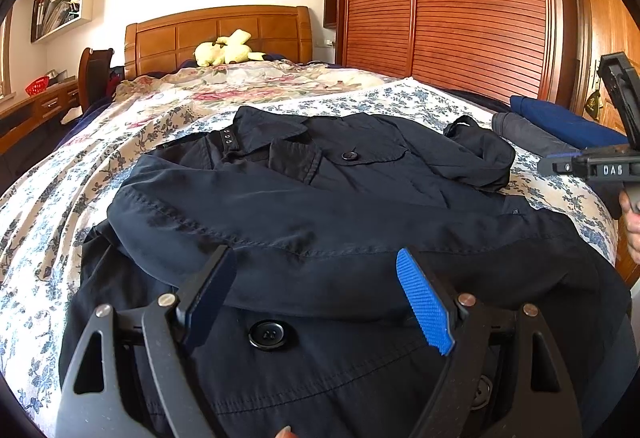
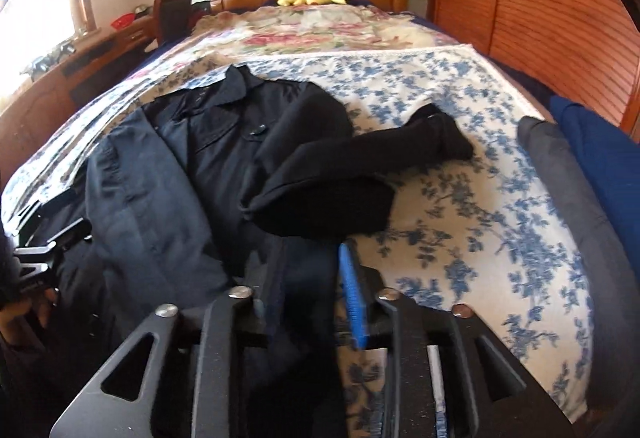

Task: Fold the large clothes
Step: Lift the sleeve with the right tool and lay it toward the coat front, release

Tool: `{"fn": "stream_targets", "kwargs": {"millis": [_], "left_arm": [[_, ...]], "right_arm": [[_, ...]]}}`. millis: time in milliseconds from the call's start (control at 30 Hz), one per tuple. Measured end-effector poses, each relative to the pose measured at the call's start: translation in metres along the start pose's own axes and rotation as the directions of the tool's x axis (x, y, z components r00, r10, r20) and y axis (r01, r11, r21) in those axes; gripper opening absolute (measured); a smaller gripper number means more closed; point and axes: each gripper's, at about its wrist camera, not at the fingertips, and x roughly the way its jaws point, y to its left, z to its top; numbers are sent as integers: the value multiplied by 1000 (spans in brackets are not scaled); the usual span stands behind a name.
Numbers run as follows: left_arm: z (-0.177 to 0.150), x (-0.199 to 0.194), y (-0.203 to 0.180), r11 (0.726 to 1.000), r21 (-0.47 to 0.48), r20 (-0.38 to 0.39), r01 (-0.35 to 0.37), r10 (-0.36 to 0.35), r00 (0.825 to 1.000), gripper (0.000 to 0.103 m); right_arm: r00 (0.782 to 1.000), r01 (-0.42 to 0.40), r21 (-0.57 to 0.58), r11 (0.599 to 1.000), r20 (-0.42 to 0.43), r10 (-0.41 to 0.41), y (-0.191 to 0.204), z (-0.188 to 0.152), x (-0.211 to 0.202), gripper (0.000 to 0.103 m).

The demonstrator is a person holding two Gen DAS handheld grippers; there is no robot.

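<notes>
A dark navy coat [image 1: 320, 197] lay on the bed, on top of a white sheet with blue flowers [image 1: 48, 197]. Its collar pointed to the wooden headboard [image 1: 216, 33], and its left sleeve was folded across the chest. The other sleeve [image 2: 360, 153] lay bent to the side on the sheet.

The left tool [image 1: 316, 290] hovered just above the lower part of the coat, near a large black button [image 1: 267, 334]. Its two fingers were spread wide apart and held nothing.

The right tool [image 2: 308, 302] was at the edge of the coat, beside the bent sleeve. Its fingers were narrow, with dark cloth between them, but I cannot tell if they really pinched the cloth.

A yellow soft toy [image 1: 226, 49] sat near the headboard. Folded grey and blue clothes [image 2: 580, 165] lay at the right side of the bed, next to the wooden wardrobe [image 1: 460, 5].
</notes>
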Motion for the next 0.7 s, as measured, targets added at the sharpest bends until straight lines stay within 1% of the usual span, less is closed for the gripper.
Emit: {"fn": "stream_targets", "kwargs": {"millis": [33,67,100,167,267,400,500,567,700], "left_arm": [[0,0,0,1000,1,0,-2,2,1000,82],[-1,-1,-1,1000,2,0,-3,3,1000,82],[-1,-1,-1,1000,3,0,-6,6,1000,82],[-2,-2,-3,1000,7,2,-9,9,1000,82],[-2,-3,-3,1000,10,3,-13,13,1000,82],[-2,-2,-4,1000,10,3,-13,13,1000,82],[-1,-3,-4,1000,7,2,-10,10,1000,82],[-1,-2,-4,1000,7,1,-8,8,1000,82],[-1,-2,-5,1000,7,-2,-5,5,1000,82]], "right_arm": [[1000,16,4,1000,8,-16,-4,2,-1,44],[1000,26,7,1000,13,-26,-7,4,-1,51],[999,43,14,999,21,-43,-12,8,-1,52],[997,74,32,997,28,-75,-21,18,1,54],[996,73,50,996,41,-75,-32,34,5,55],[993,106,49,993,55,-108,-43,60,17,58],[992,117,55,992,38,-119,-50,74,34,63],[992,123,61,991,17,-124,-57,80,49,69],[987,159,71,985,-48,-156,-70,82,78,70]]}}
